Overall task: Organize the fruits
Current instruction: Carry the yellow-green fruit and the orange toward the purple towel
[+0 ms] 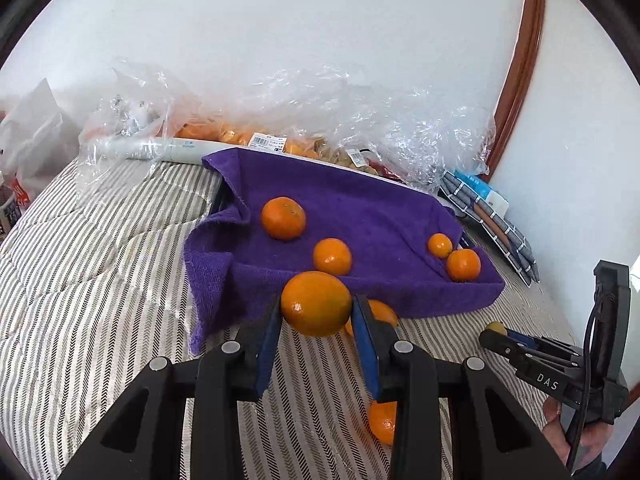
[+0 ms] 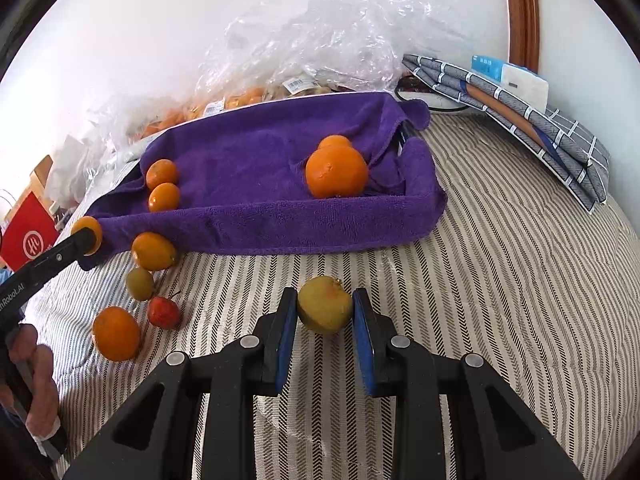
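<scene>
My left gripper (image 1: 316, 308) is shut on an orange (image 1: 316, 304) and holds it just in front of the tray lined with a purple towel (image 1: 360, 208). Several oranges lie in the tray, the largest (image 1: 283, 218) at the left. My right gripper (image 2: 325, 308) is shut on a yellow-green fruit (image 2: 325, 305) above the striped bedding, in front of the tray (image 2: 280, 224). In the right wrist view a large orange (image 2: 337, 172) sits in the tray's right part. The left gripper (image 2: 86, 240) with its orange shows at that view's left.
Loose on the bedding at the left are two oranges (image 2: 154, 251) (image 2: 116, 333), a green fruit (image 2: 140, 283) and a red one (image 2: 163, 312). Plastic bags of fruit (image 1: 280, 120) lie behind the tray. Folded cloths (image 2: 520, 120) lie at the right, a red box (image 2: 30, 240) at the far left.
</scene>
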The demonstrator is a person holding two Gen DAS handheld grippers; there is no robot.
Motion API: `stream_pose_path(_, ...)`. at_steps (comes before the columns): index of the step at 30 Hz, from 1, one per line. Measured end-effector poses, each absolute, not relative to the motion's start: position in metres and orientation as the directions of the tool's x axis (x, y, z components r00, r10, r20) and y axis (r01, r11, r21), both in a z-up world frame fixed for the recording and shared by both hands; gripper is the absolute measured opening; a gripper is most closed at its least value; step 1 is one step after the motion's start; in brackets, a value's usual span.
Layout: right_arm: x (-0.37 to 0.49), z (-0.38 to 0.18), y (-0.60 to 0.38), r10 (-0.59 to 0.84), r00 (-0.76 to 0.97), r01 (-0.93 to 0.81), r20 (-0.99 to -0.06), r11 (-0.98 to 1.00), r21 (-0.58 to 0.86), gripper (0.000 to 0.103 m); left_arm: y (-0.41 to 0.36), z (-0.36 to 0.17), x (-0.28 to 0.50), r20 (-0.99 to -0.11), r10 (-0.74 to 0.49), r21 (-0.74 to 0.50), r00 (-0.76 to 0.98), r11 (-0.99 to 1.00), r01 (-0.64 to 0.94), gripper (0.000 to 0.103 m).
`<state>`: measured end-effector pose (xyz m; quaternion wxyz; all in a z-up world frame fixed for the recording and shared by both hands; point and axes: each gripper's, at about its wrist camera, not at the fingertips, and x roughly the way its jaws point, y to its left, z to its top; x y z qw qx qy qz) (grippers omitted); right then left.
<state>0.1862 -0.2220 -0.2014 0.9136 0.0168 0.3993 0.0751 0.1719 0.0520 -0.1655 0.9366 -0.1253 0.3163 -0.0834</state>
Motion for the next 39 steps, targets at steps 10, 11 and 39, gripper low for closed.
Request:
stream_pose_path(10,0.180,-0.196,-0.226,0.181,0.697,-0.128,-0.694,0.984,0.127,0.028,0.057,-0.163,0.170,-0.570,-0.212,-0.292,0.793,0.955,0.045,0.033)
stream_pose_path(11,0.180,-0.196,-0.228,0.183,0.700,-0.125,-0.690,0.983,0.134,0.028,0.059,-0.163,0.170,-0.569,-0.208,-0.294,0.796,0.955,0.039,0.033)
stream_pose_path(39,0.225,-0.127,-0.192,0.235,0.781,-0.197,-0.579,0.972,0.129,0.028,0.107,-0.123,0.209,-0.541,-0.155,-0.393,0.827,0.916,-0.085,0.033)
